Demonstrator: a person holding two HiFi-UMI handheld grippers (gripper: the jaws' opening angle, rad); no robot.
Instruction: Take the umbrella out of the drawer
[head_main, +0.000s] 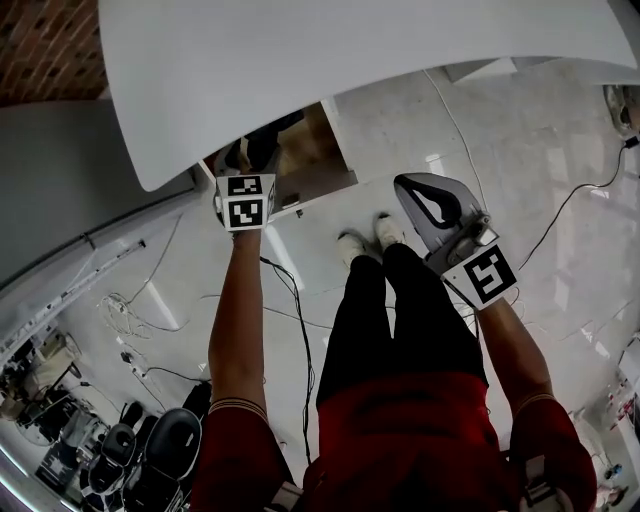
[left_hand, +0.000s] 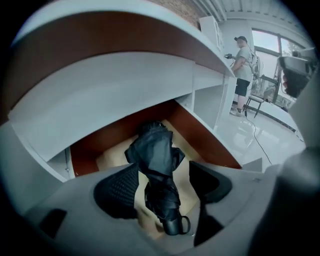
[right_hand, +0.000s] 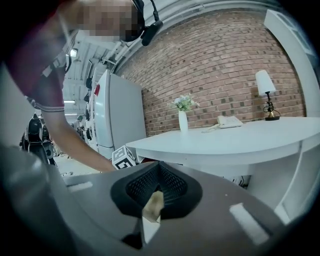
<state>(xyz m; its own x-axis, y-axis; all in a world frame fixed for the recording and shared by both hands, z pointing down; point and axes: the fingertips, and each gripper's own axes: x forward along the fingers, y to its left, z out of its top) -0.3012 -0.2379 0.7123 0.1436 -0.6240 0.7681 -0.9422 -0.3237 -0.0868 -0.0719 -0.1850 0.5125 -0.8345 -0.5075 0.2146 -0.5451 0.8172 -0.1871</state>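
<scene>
Umbrella (left_hand: 159, 165), black and folded, lies in the open drawer (left_hand: 212, 145) between my left gripper's (left_hand: 166, 182) spread jaws, ungripped; my right gripper (right_hand: 158, 186) is clenched empty.

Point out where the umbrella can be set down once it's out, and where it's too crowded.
Free: the front of the desktop, ahead of the vase, telephone and lamp by the brick wall; also floor right of the open drawer. Crowded: floor at left, with cables and gear.
</scene>
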